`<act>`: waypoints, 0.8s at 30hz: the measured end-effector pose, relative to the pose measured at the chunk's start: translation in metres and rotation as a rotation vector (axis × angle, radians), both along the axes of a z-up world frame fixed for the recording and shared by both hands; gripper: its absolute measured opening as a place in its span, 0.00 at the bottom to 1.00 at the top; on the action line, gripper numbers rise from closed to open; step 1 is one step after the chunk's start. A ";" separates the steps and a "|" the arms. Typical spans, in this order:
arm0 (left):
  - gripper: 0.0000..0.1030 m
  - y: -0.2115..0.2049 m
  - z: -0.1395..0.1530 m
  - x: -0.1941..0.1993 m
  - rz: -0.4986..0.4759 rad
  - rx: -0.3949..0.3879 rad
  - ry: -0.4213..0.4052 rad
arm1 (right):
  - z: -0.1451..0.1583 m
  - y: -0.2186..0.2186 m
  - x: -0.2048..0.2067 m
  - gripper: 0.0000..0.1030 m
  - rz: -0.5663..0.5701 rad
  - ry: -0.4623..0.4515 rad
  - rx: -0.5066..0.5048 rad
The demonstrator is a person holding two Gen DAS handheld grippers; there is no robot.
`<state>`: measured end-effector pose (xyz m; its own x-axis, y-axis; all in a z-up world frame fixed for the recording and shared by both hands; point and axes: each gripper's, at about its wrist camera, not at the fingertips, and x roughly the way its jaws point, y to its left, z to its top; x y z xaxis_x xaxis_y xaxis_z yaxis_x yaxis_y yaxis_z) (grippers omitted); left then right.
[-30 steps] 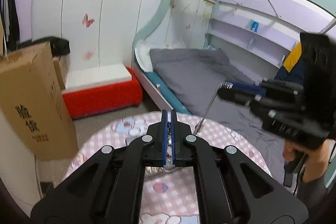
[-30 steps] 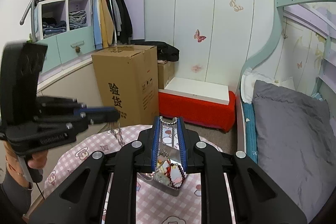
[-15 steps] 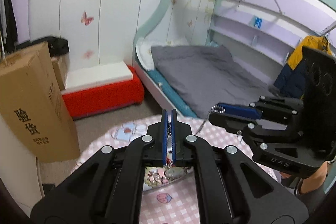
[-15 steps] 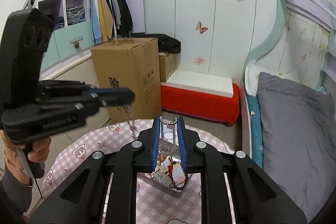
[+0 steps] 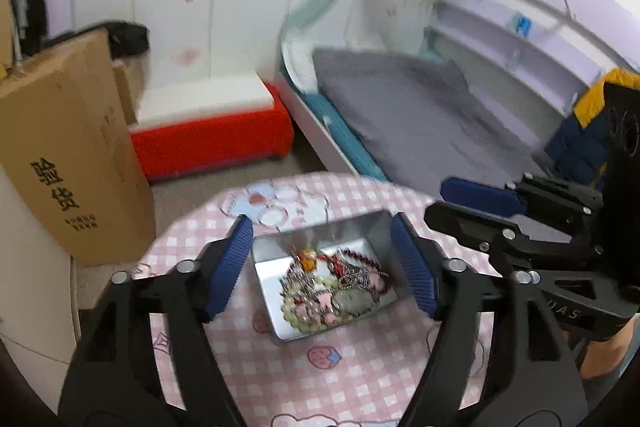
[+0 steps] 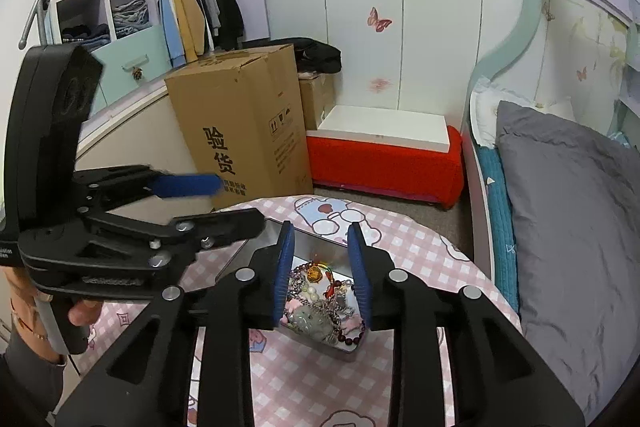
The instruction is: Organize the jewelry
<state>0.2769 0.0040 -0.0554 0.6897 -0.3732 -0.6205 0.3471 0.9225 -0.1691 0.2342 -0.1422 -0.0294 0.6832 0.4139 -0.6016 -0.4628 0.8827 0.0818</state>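
An open metal tin (image 5: 352, 227) holding a heap of jewelry (image 5: 332, 287), beads and silver chains, stands on the round table with the pink checked cloth (image 5: 320, 379). My left gripper (image 5: 322, 259) hangs just above the tin. Its jaws are opening wide with nothing held between them. My right gripper (image 5: 438, 201) comes in from the right, over the tin's far corner. In the right wrist view my right gripper (image 6: 322, 267) is above the jewelry (image 6: 320, 303) in the tin (image 6: 340, 351). Its jaws are opening and grip nothing. My left gripper (image 6: 240, 201) reaches in from the left.
A tall cardboard box (image 6: 240, 131) stands on the floor beyond the table. Past it is a red bench with a white top (image 6: 384, 151). A bed with grey bedding (image 6: 568, 211) runs along the right. A person's hand (image 6: 80, 311) holds the left gripper's handle.
Both grippers have sunk toward the tin. The silver chain held stretched between them is out of both, and the left jaws have sprung wide while the right jaws have parted somewhat.
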 end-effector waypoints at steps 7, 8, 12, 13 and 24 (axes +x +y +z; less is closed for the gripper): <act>0.69 0.000 0.020 -0.049 0.046 0.073 -0.086 | 0.023 -0.010 -0.044 0.38 -0.032 -0.081 0.003; 0.69 0.001 0.024 -0.061 0.064 0.083 -0.105 | 0.025 -0.011 -0.050 0.40 -0.038 -0.091 0.003; 0.72 0.003 0.036 -0.096 0.119 0.117 -0.161 | 0.034 -0.017 -0.084 0.52 -0.068 -0.131 0.011; 0.73 0.003 0.039 -0.107 0.129 0.118 -0.176 | 0.036 -0.019 -0.093 0.54 -0.078 -0.145 0.011; 0.87 0.006 0.063 -0.196 0.222 0.123 -0.288 | 0.055 -0.019 -0.171 0.78 -0.137 -0.252 0.039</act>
<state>0.0806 0.0103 0.0075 0.8978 -0.1304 -0.4206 0.1541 0.9878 0.0229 0.0632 -0.1614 0.0254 0.8601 0.3268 -0.3916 -0.3495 0.9368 0.0143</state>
